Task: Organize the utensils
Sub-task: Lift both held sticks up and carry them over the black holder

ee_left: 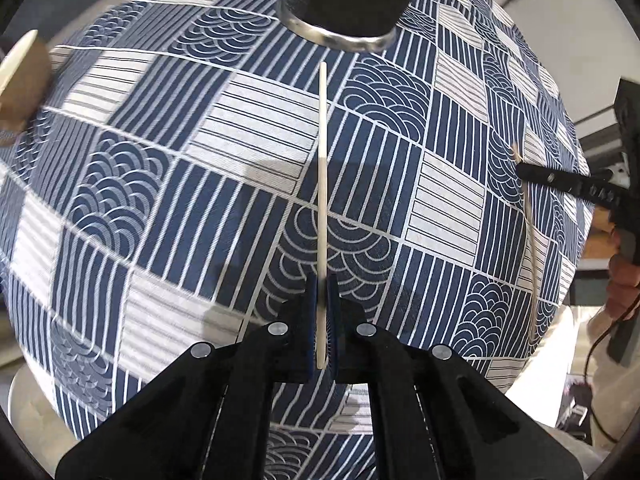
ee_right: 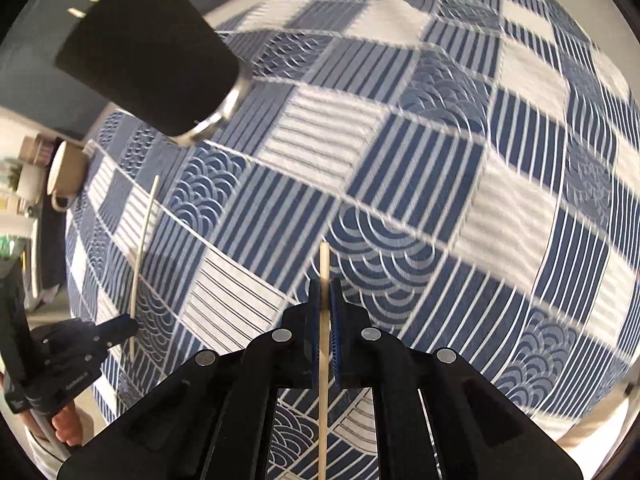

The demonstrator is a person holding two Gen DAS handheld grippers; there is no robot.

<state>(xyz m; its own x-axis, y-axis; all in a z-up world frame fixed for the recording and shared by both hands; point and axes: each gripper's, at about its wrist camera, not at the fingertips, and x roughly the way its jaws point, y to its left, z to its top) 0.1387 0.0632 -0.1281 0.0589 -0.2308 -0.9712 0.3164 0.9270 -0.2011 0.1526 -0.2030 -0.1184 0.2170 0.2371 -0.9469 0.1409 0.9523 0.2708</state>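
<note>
Each pair of tongs pinches one chopstick above the bench's patterned cloth: left tongs (ee_left: pixel 322 320) hold a chopstick (ee_left: pixel 323 184), right tongs (ee_right: pixel 326 320) another (ee_right: pixel 325 280). The black holder (ee_left: pixel 340 4) near the far edge awaits both.

A tablecloth (ee_left: pixel 248 128) fills both views. Its pattern is a patchwork of navy and white squares: stripes, thin lines and wave scallops. A tan mug (ee_right: pixel 66 170) stands at the left edge of the right wrist view, on the cloth's edge; small pale items behind it are too blurred to identify. A black cable (ee_left: pixel 592 364) hangs at the lower right of the left wrist view.
</note>
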